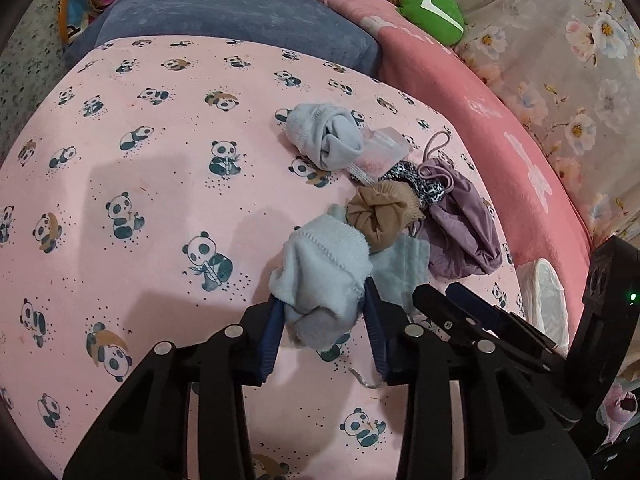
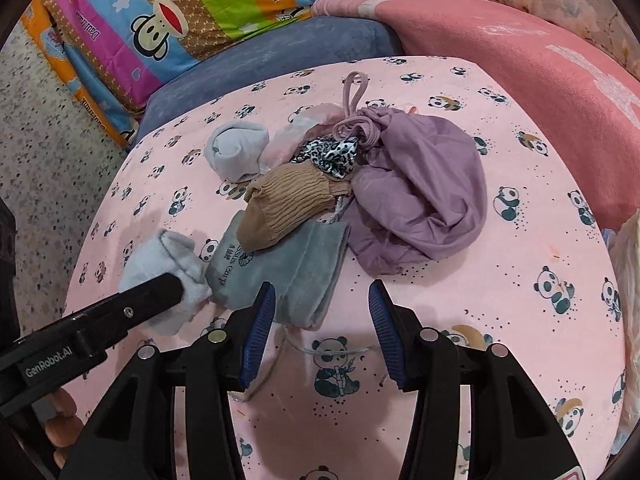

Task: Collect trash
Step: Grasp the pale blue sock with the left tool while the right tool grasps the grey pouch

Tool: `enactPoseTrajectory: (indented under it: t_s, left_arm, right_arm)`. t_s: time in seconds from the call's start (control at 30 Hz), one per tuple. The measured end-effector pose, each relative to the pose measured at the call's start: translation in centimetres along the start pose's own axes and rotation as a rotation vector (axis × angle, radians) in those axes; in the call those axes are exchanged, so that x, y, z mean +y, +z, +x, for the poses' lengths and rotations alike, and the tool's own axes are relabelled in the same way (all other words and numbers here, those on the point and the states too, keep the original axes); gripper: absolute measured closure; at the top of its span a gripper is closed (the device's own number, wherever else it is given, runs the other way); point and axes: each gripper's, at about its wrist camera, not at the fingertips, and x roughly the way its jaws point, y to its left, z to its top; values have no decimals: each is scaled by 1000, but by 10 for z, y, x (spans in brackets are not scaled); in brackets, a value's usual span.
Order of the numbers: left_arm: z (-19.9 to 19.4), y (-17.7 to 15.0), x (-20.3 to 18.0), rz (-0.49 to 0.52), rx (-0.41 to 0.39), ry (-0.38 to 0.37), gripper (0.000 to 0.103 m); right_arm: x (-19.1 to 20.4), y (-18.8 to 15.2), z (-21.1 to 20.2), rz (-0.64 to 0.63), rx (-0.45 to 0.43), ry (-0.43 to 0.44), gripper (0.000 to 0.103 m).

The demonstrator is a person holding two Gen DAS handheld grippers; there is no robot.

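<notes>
My left gripper (image 1: 325, 308) is shut on a rolled light-blue sock (image 1: 320, 276), which also shows at the left of the right wrist view (image 2: 160, 272). Beyond it on the pink panda sheet (image 1: 140, 180) lie a tan sock ball (image 1: 376, 212), a grey-blue pouch (image 2: 288, 268), a purple drawstring bag (image 2: 420, 200), a leopard-print scrap (image 2: 332, 152), a small clear pink packet (image 1: 380, 152) and a second light-blue sock ball (image 1: 324, 136). My right gripper (image 2: 322, 308) is open and empty, just short of the pouch's near edge.
A pink blanket (image 1: 500, 140) runs along the right. A blue cushion (image 1: 240, 20) and bright cartoon bedding (image 2: 160, 20) lie at the back, with a green cushion (image 1: 432, 12). White crumpled material (image 1: 548, 296) sits at the right edge. Speckled floor (image 2: 40, 140) is on the left.
</notes>
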Motion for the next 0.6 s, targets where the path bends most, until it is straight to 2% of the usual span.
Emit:
enactPoseTrajectory:
  t_s: [0.13,0.17,0.2,0.27,0.3,0.33,0.6]
  left_arm:
    - [-2,5,-1,17,-13,49,67]
    - [-2,5,-1,18,-13,53,67]
    - [-2,6,-1,21,-15,61,67]
    - [-3,7,-3,32,-20,82,67]
    - [-3,7,-5,38,-22,93,67]
    - [-4,8,-6,41,-23,95,67]
    - [-18,10,-27,75,-53,103,67]
  right_arm:
    - [6,-1,13,-11,32,8,57]
    - [7,-2,14,-13,36,9,64]
    - [9,-3,14,-27,28,-2,65]
    - [12,-4,14,-47,40,4,80]
    - [13,-4,13,-50,40,6,81]
    - [13,-5,12,-50,38,10,88]
    - [7,-2,-32,-24,-51,43,89]
